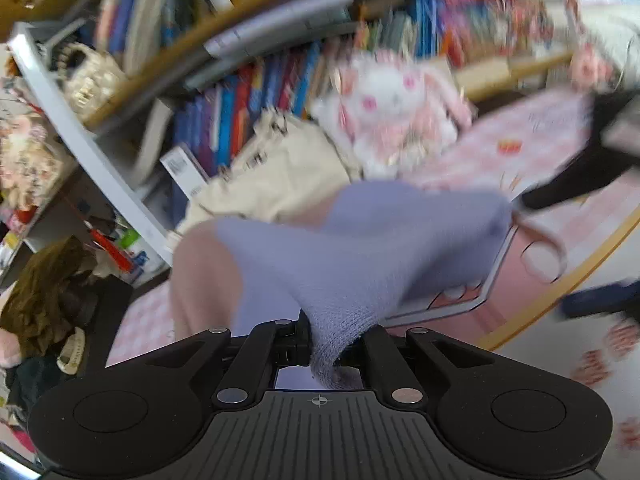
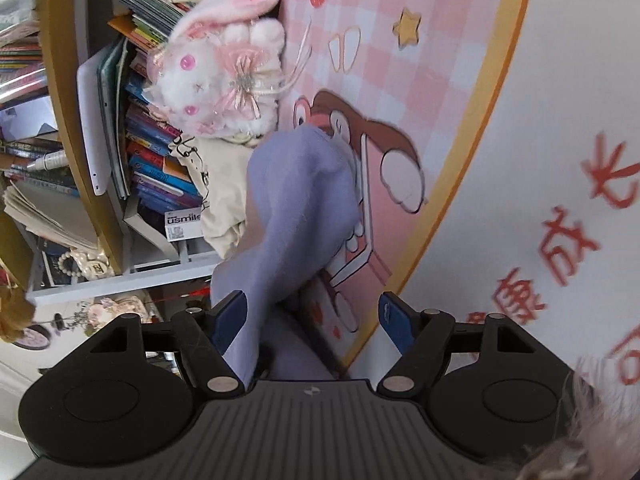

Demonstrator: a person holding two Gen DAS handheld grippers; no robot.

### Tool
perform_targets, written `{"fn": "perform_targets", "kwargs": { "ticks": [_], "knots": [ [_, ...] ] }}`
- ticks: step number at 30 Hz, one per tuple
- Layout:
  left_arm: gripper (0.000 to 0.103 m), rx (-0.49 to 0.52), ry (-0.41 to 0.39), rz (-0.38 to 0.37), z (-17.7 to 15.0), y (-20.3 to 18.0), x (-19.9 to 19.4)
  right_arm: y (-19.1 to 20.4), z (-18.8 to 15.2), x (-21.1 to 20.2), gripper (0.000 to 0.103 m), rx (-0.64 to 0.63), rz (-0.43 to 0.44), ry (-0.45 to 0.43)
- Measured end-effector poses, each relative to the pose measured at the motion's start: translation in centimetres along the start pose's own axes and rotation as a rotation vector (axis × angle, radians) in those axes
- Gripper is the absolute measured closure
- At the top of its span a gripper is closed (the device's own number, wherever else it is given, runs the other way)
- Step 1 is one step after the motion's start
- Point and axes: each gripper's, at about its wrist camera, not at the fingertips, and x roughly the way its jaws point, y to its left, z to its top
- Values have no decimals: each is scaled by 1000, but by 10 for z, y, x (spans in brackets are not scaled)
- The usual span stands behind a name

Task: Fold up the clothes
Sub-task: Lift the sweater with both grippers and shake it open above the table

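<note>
A lilac knitted sock [image 1: 360, 256] hangs in the air in front of both cameras. My left gripper [image 1: 320, 340] is shut on one end of it; the fabric bunches between the jaws. In the right wrist view the same sock [image 2: 296, 208] drapes over the left blue fingertip [image 2: 232, 312] and runs down between the jaws. My right gripper [image 2: 312, 316] is open, its fingers wide apart, and does not pinch the sock. A black shape at the right edge of the left wrist view [image 1: 580, 176] is blurred.
A pink checked round mat [image 2: 400, 60] with cartoon print and a yellow rim lies below. A white and pink plush rabbit [image 2: 216, 76] and a cream garment [image 2: 224, 200] sit against a bookshelf [image 2: 80, 160] full of books. A white printed cloth [image 2: 560, 200] lies beside the mat.
</note>
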Motion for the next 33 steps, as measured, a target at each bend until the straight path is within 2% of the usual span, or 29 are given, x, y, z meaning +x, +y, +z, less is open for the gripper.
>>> {"fn": "perform_targets", "kwargs": {
  "ticks": [6,8,9,10,11,12,16,19,21,24,27,28,30,31,33],
  "knots": [
    [99,-49,-18,-23,-4,-4,-62,-2,0,32,32,46,5,60],
    [99,-50,-5,-21,-9,-8,-73,-7,0,36,45,66,-6,75],
    [99,-48,2,-18,-12,-9,-79,-10,-1,37,59,76,-10,81],
    [99,-46,7,-14,-13,-10,-83,-12,-1,37,67,84,-16,85],
    [99,-49,11,-20,-14,-10,-86,-13,-1,33,83,84,-23,78],
    [99,-51,14,-27,-14,-10,-90,-12,0,26,88,68,-14,65],
    [99,-9,-29,-97,-6,-20,-105,-2,5,-9,90,-22,23,-3],
    [99,19,-108,-206,10,-30,-120,27,15,-48,91,-137,90,-111],
    [99,9,-183,-294,25,-31,-131,64,21,-78,91,-269,164,-191],
    [99,-111,-321,-454,57,-12,-153,137,21,-118,91,-527,273,-283],
    [99,-283,-489,-651,79,27,-182,220,-2,-153,91,-786,415,-321],
    [99,-316,-534,-703,79,40,-191,242,-10,-158,91,-825,458,-297],
    [99,-381,-609,-812,77,68,-205,280,-21,-155,91,-810,532,-190],
    [99,-409,-622,-854,73,80,-207,294,-27,-147,91,-792,545,-133],
    [99,-474,-585,-891,59,100,-197,305,-42,-124,91,-803,506,-85]
  ]
}}
